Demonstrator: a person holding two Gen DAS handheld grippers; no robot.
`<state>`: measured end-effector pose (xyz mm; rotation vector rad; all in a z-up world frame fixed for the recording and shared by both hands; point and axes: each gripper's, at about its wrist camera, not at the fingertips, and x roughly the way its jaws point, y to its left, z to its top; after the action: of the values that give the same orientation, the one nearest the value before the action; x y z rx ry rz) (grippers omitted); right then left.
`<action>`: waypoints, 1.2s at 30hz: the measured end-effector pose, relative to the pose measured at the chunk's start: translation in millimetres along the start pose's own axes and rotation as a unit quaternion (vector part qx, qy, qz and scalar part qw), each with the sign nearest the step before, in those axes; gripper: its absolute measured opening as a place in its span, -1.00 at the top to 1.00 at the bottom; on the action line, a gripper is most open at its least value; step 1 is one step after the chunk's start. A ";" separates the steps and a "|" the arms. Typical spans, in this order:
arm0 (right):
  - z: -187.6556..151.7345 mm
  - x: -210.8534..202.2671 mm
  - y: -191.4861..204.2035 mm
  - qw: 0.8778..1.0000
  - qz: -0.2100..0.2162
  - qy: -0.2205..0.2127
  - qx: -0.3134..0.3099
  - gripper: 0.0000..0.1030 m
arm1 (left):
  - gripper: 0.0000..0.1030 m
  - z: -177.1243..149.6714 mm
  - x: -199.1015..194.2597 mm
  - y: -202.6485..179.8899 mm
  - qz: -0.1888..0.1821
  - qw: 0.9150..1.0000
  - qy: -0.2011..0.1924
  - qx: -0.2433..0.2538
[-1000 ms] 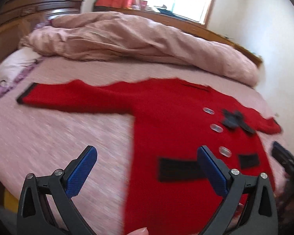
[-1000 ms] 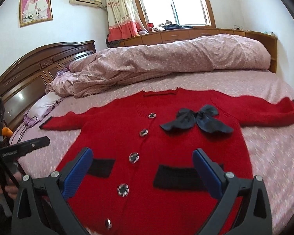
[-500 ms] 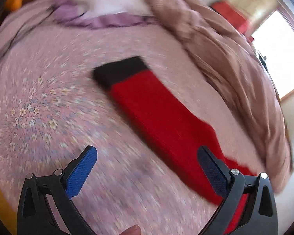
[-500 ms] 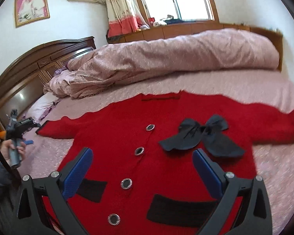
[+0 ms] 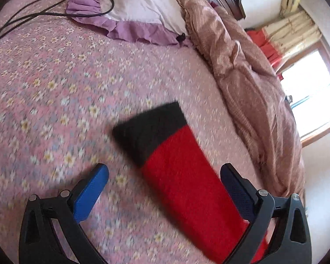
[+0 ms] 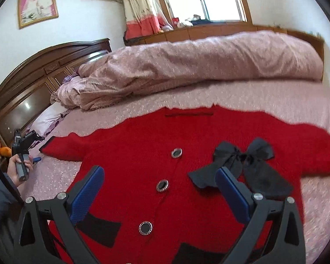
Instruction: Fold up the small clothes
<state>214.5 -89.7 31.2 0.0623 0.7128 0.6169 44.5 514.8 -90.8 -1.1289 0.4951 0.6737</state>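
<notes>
red cardigan flat on bed, both tongs spread, empty.

Red cardigan, seemingly black cuff

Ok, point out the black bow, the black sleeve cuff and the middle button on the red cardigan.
black bow (image 6: 245, 157), right wrist view, its centre knot.
black sleeve cuff (image 5: 149, 129), left wrist view, mid-cuff.
middle button (image 6: 162, 185), right wrist view, its dark centre.

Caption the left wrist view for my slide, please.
Open left gripper hovers over the red sleeve's black cuff on the floral bedspread.
</notes>
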 end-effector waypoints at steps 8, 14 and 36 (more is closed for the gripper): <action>-5.2 10.6 0.3 1.000 -0.016 0.012 -0.023 -1.00 | -0.73 3.7 2.8 4.4 -0.036 0.998 -0.006 -0.056; -6.9 10.5 1.4 1.000 -0.007 0.019 -0.022 -1.00 | -0.71 10.1 22.8 -16.9 -0.024 0.999 0.005 -0.033; 43.1 -49.2 -50.1 0.994 -0.071 -0.070 -0.038 -1.00 | 0.96 -73.9 -42.5 -225.2 -0.215 0.975 0.018 0.056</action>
<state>238.2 -151.5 80.4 -0.0162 0.5512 0.4973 172.3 375.2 58.0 -1.0969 0.2987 0.2446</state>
